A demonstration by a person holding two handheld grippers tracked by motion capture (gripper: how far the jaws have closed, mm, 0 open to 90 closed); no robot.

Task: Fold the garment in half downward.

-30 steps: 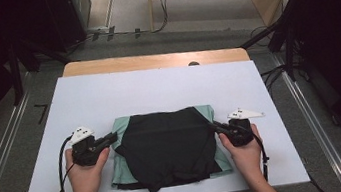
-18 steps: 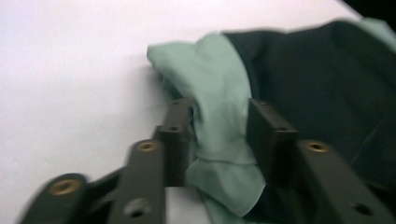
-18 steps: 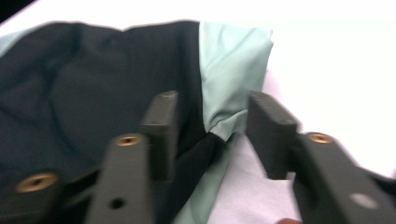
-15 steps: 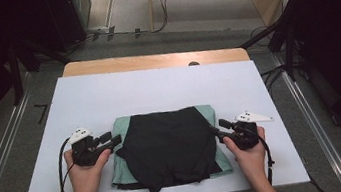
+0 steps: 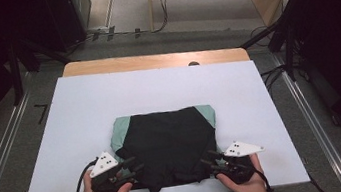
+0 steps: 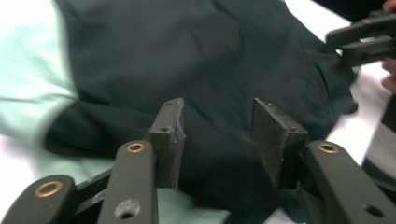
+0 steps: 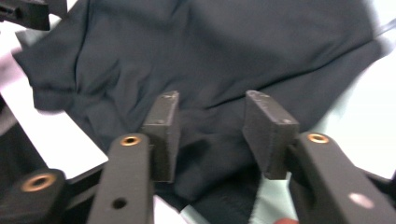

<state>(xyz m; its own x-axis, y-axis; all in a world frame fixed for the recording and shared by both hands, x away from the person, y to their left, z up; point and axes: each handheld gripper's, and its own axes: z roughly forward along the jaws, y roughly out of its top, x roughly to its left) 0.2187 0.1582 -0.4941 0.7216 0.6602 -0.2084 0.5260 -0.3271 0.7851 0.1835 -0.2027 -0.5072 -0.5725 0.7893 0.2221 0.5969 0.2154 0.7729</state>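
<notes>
- Both grippers stand with their jaws wide apart and hold nothing: the left gripper (image 5: 136, 169) sits at the near left corner of the dark garment (image 5: 170, 144), the right gripper (image 5: 211, 159) at its near right corner.
- Seen along the left gripper (image 6: 218, 140), the jaws straddle the garment's near hem just above the cloth; whether the pads touch it cannot be told.
- Seen along the right gripper (image 7: 212, 137), the jaws likewise frame a rumpled stretch of the dark garment (image 7: 224, 56) without closing on it.
- That garment lies on the white table cover (image 5: 84, 108), spread over a folded mint-green cloth (image 5: 119, 132) whose edges peek out at the garment's far left and far right corners.
- Progress, as I judge it: the garment looks partly folded into a rough square, with the near hem untidy and a small tail hanging toward the table edge. A grasp on both near corners and a fold away from the person seems to be what is left.
- Compared with half a second ago, both hands have dropped from the garment's left and right sides to its near corners, and the grippers now point inward and forward at the hem.
</notes>
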